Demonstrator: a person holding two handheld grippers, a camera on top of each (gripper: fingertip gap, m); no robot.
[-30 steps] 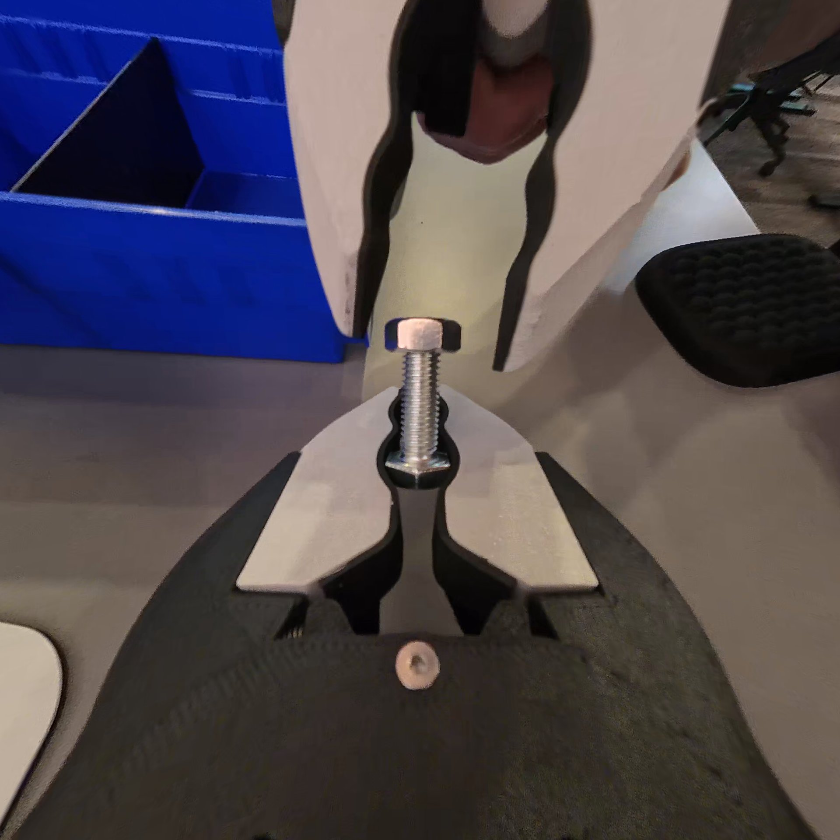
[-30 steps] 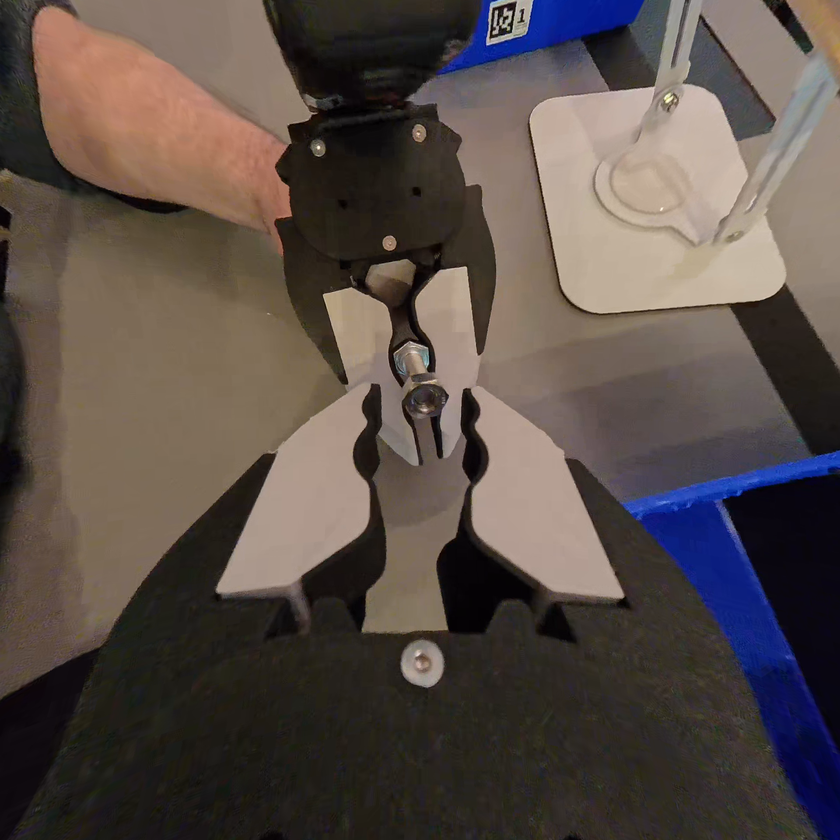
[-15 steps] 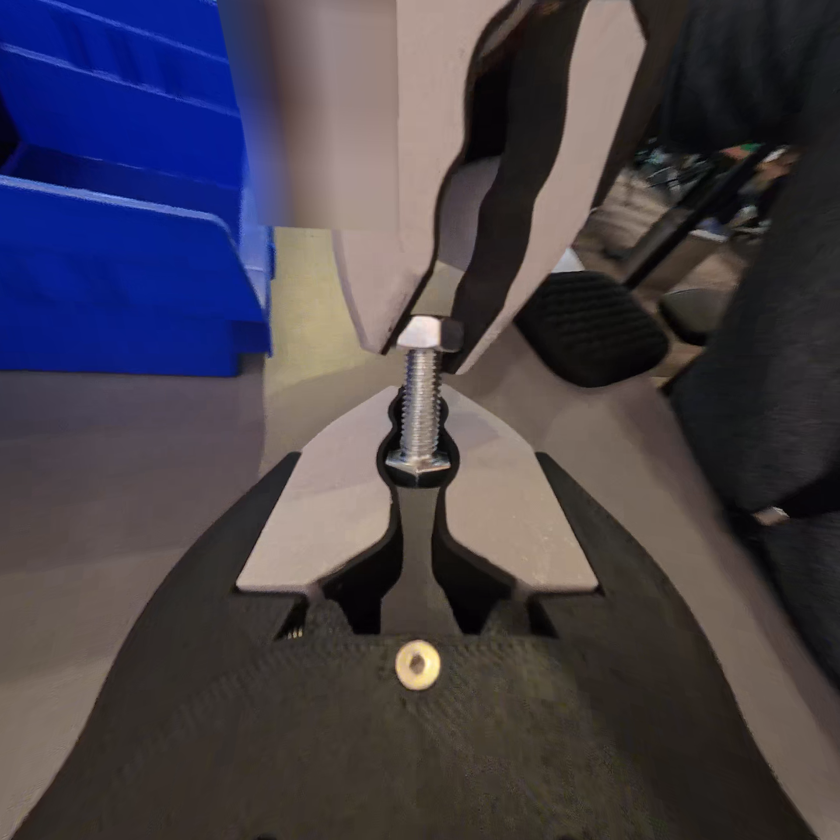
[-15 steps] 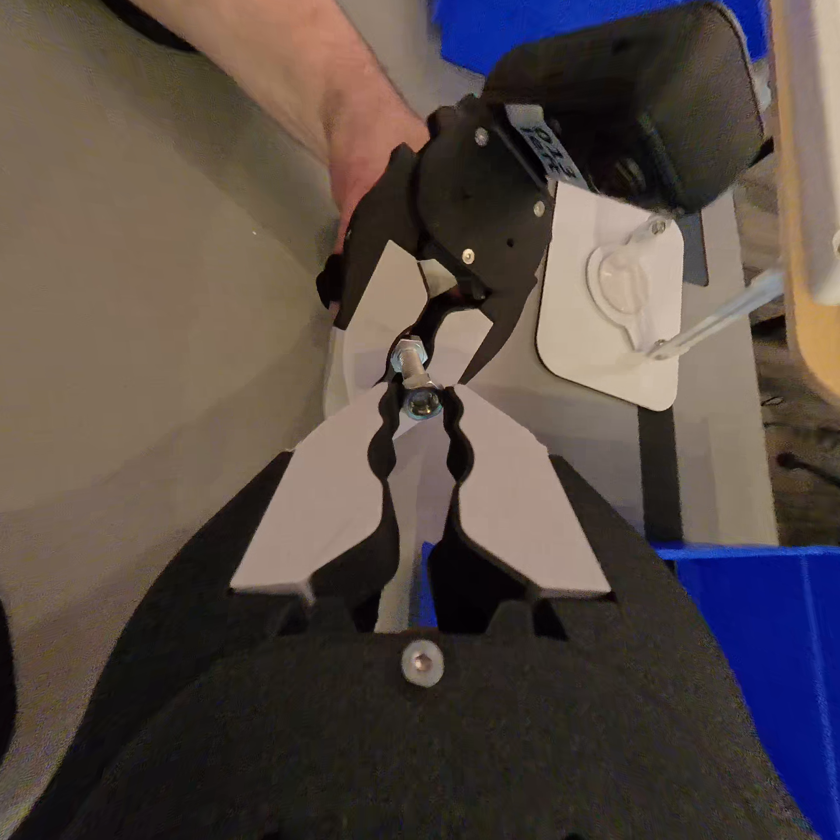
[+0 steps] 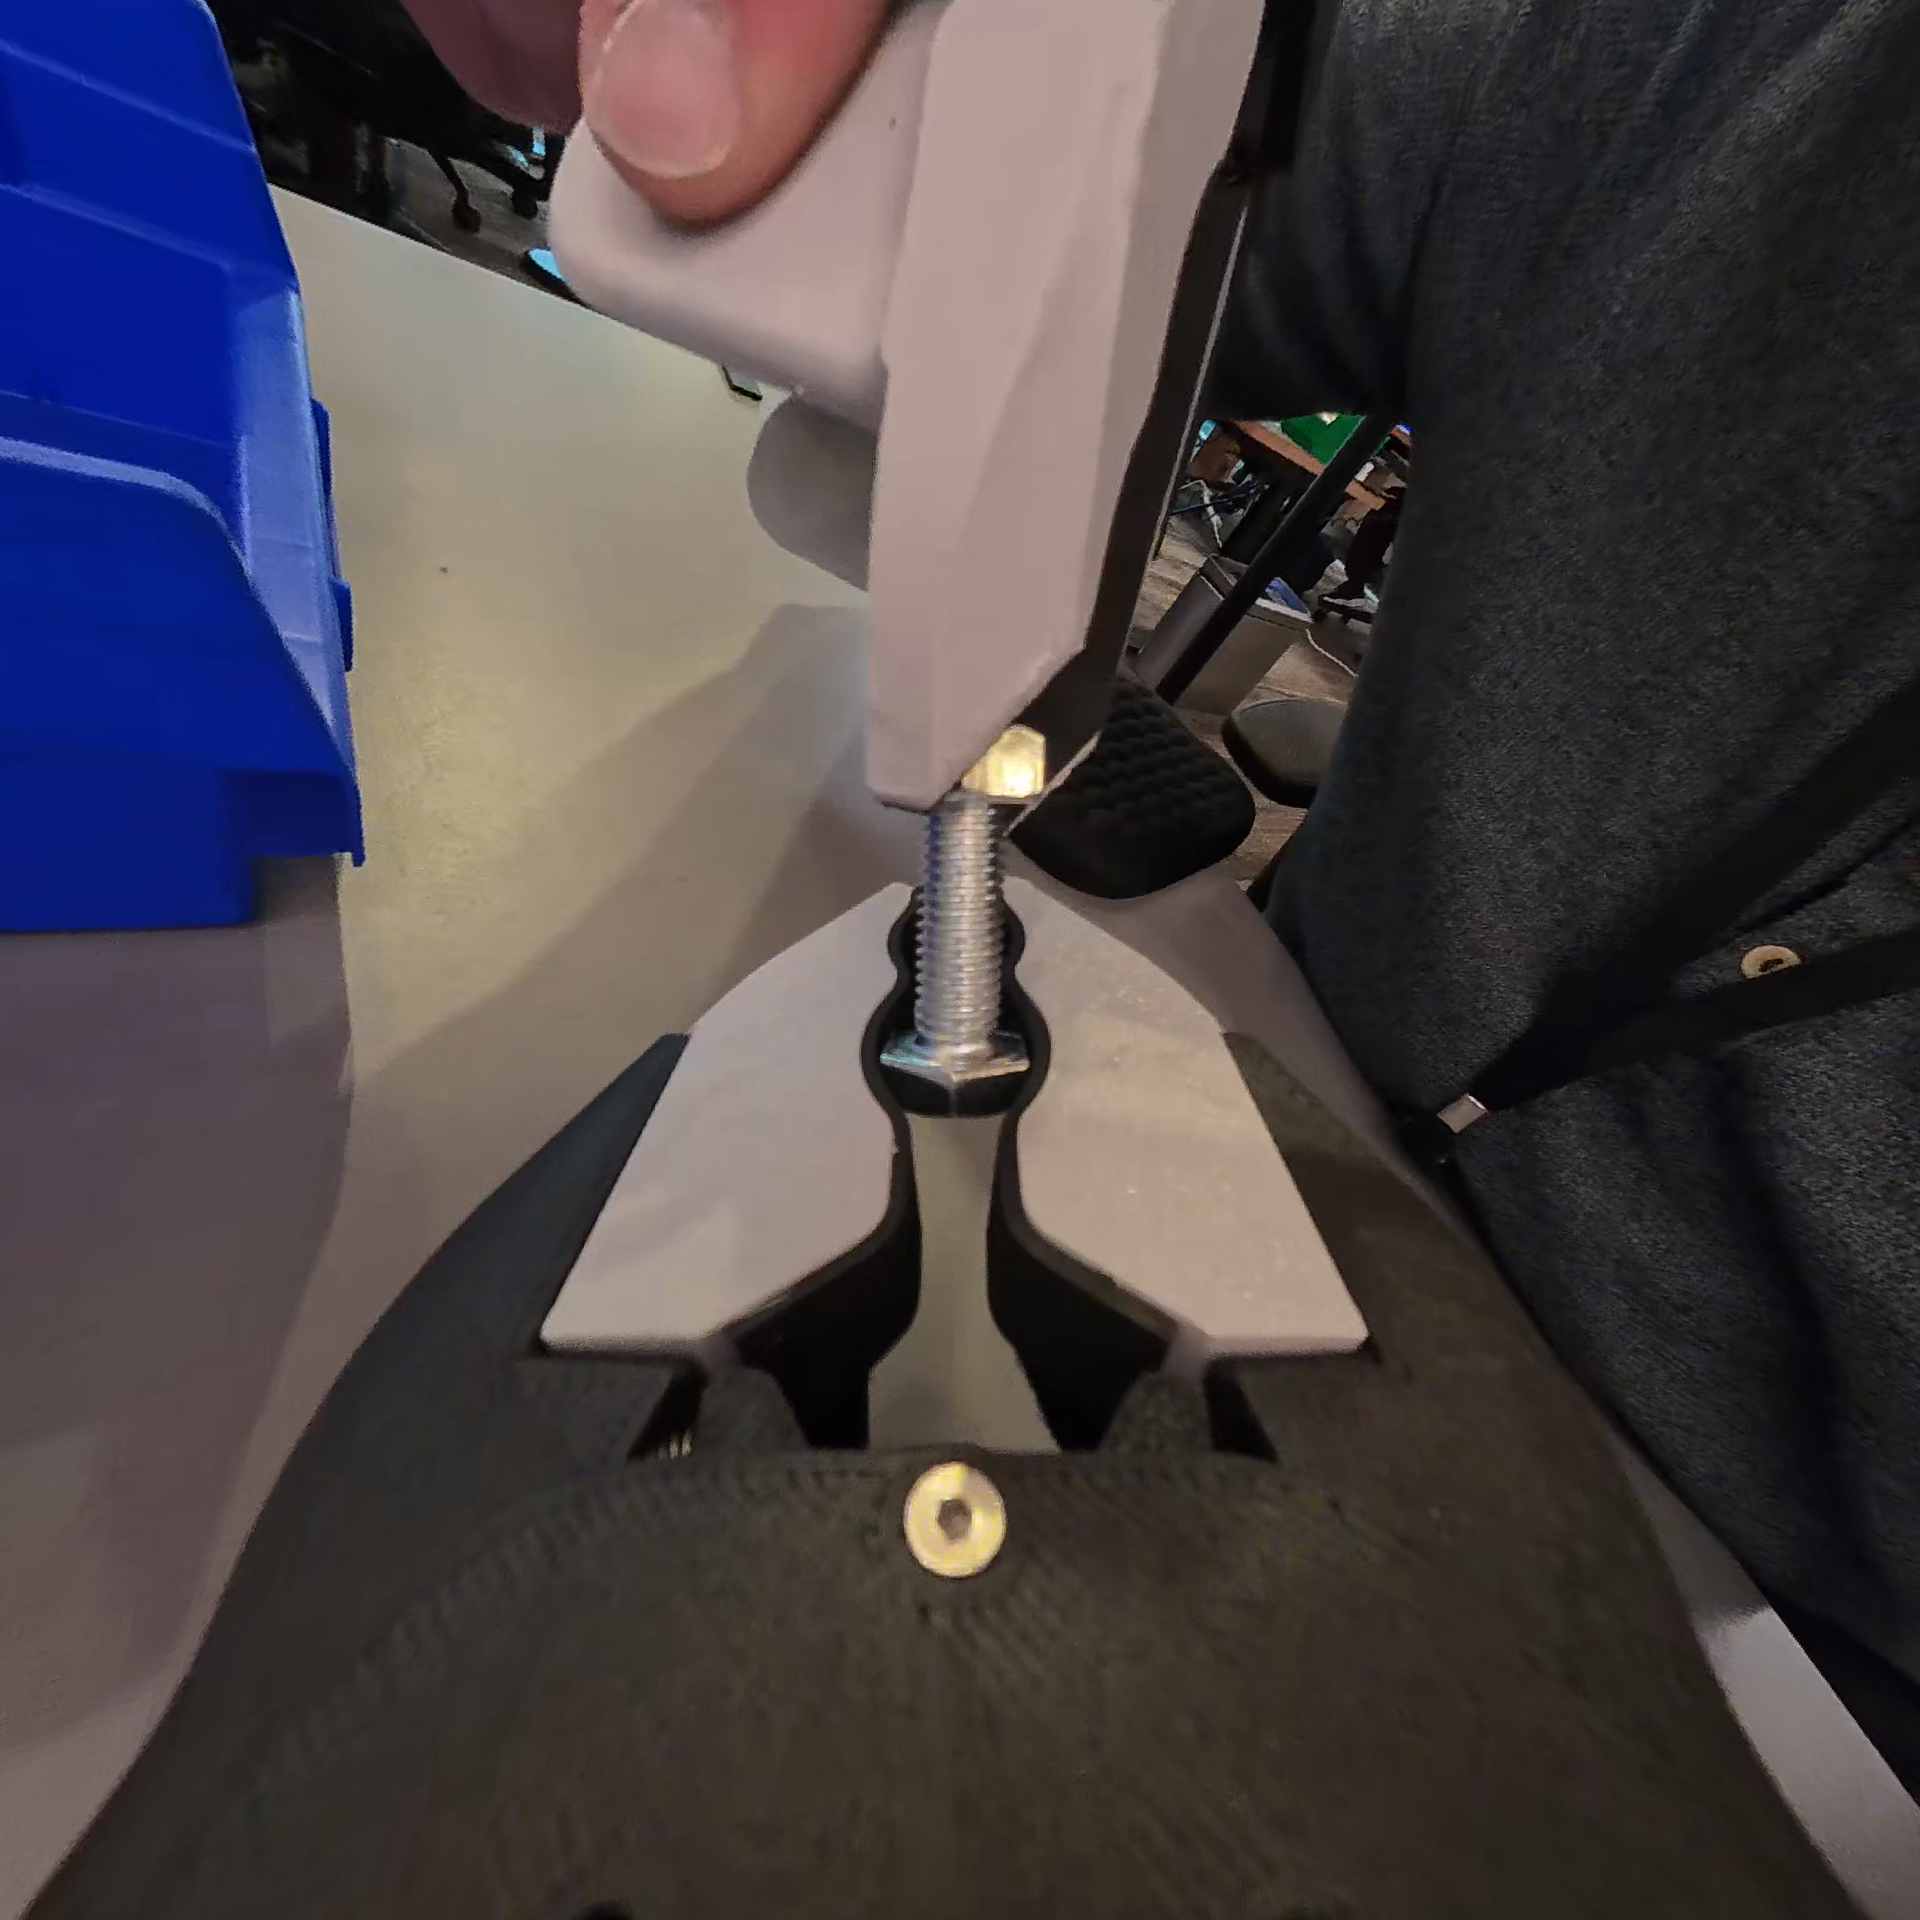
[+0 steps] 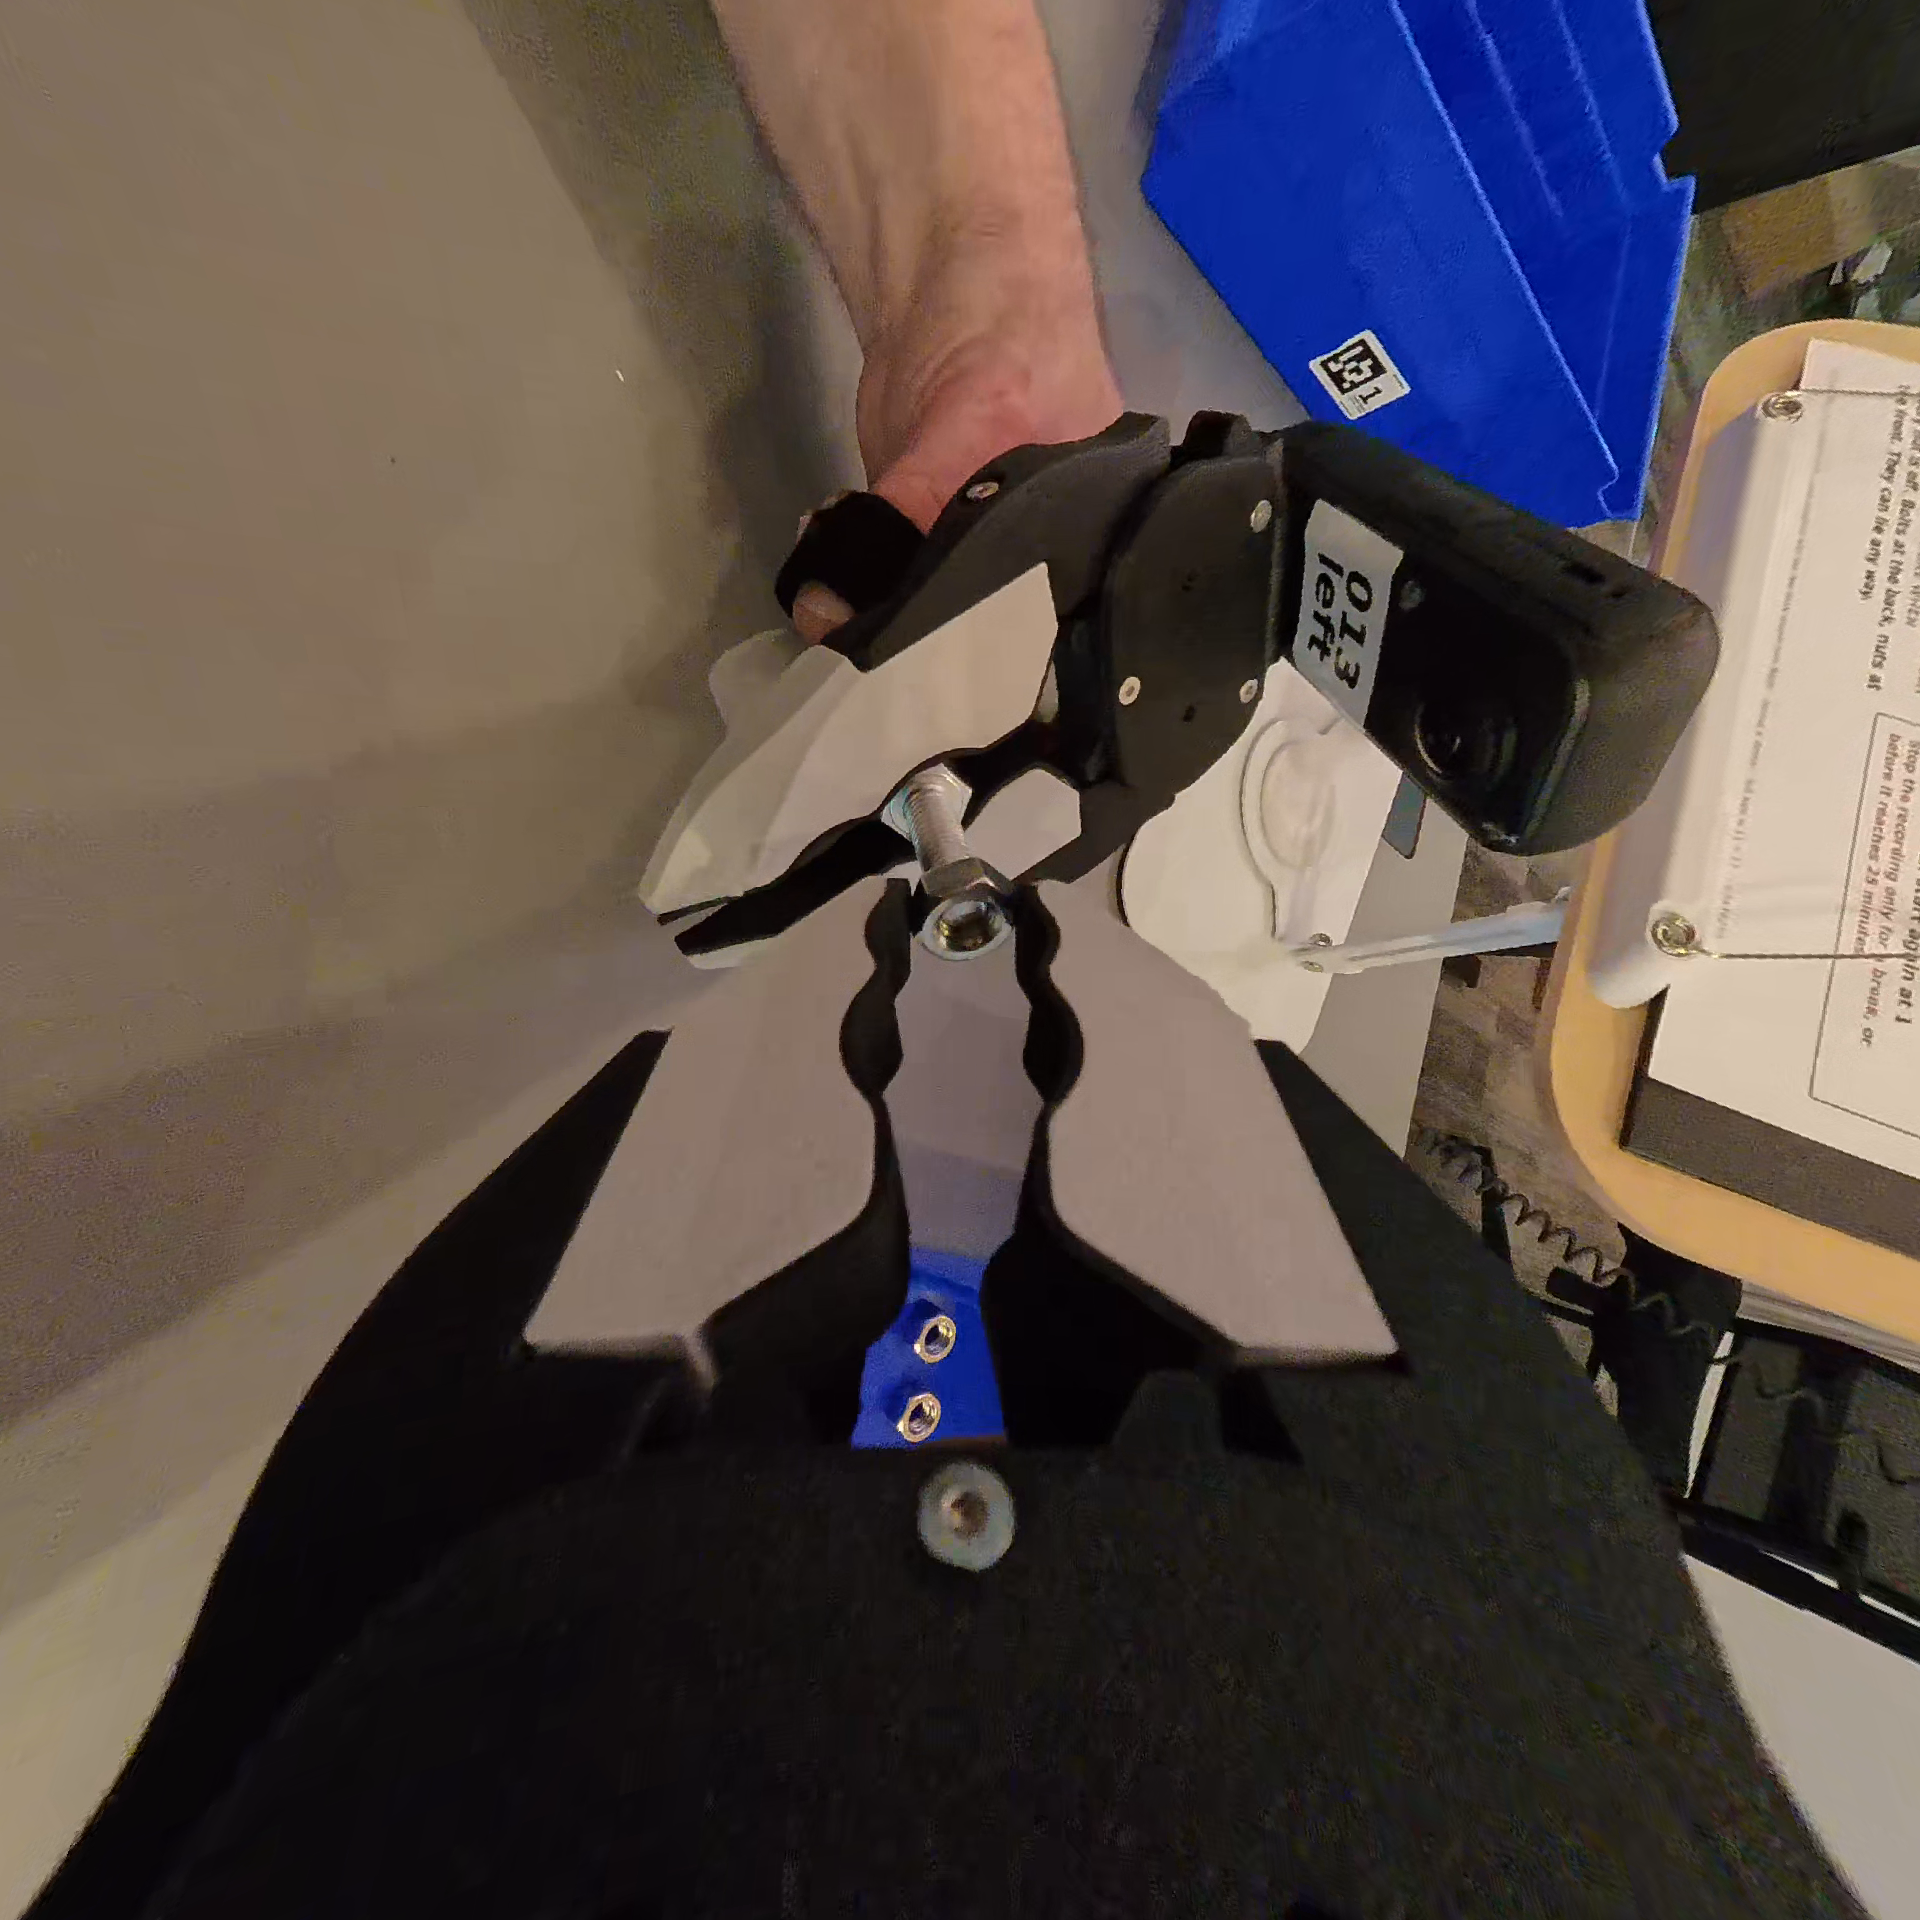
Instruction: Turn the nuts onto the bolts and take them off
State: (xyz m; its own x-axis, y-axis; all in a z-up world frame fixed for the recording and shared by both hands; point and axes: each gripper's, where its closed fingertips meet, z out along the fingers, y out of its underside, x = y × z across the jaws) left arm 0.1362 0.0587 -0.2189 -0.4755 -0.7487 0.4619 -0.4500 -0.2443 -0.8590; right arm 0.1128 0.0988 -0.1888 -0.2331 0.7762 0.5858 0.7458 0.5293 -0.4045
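In the left wrist view my left gripper is shut on a silver bolt. Its hex head sits in the notch between the fingers and its threaded shaft points away from me. A silver nut sits on the shaft's far end. My right gripper comes down from above, rolled sideways, and is shut on that nut. In the right wrist view the nut is pinched between the fingertips of my right gripper. Behind it the left gripper holds the bolt.
A blue bin stands at the left on the grey table; it also shows in the right wrist view. Loose nuts lie in a blue bin below. A white stand base, a papered board and the person's torso lie to the right. Tip to tip, the grippers are about 5 cm apart.
My right gripper closed from open onto the nut and rolled, turning it on the bolt. The left gripper kept its hold on the bolt and swung with it.
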